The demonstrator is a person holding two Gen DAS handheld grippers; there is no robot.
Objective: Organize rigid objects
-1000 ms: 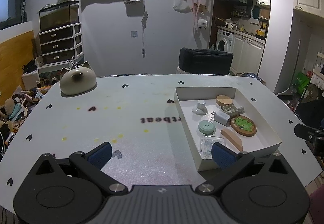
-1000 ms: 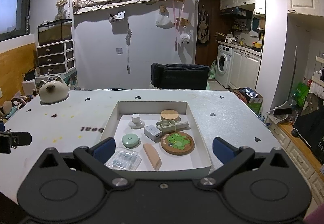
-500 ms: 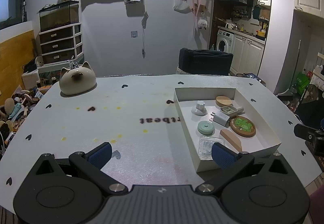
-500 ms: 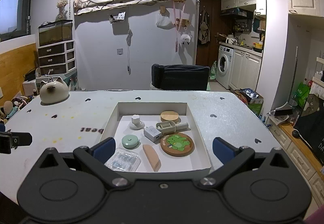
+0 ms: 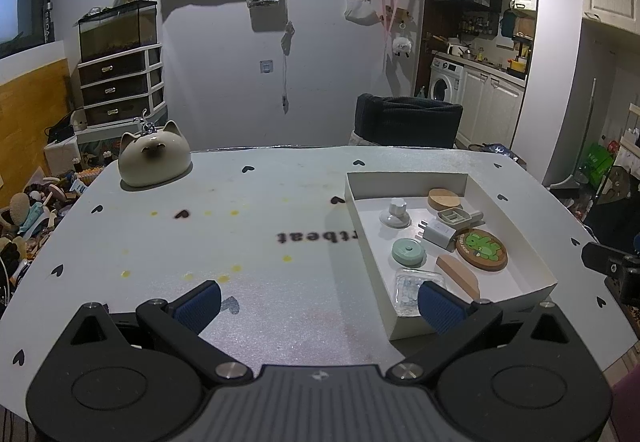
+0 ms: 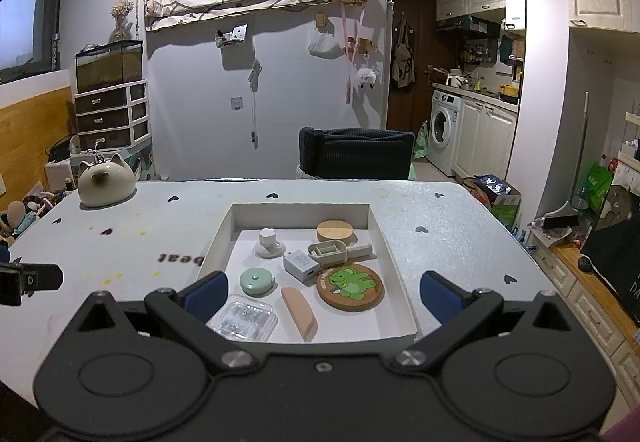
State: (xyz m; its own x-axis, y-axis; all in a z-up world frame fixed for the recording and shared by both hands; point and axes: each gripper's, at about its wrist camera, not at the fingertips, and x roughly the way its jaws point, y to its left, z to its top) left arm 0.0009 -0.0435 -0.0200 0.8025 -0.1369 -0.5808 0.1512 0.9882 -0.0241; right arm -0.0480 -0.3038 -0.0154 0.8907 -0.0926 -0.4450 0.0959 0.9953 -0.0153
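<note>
Right claw (image 6: 322, 292) is hovering wide, gripping nothing, low over the near edge of the white tray (image 6: 403, 284). Left claw (image 5: 318, 304) is likewise hanging wide and empty over bare tabletop (image 5: 248, 242), just left of the tray.

Against the frames of the last second, nothing in the tray is shifting; only the views are drifting slightly, so no transfer is happening.

Tray contents, near to far: clear plastic case (image 6: 244, 318), wooden block (image 6: 299, 312), mint round case (image 6: 257, 282), frog coaster (image 6: 349, 285), white charger (image 6: 301, 266), grey dish (image 6: 328, 252), white knob (image 6: 269, 242), wooden lid (image 6: 334, 231).

All small rigid items are sitting inside the tray. This fits either sorting finished or unpacking pending.

Far left: cat-shaped ceramic pot (image 6: 106, 186) is standing alone.
</note>
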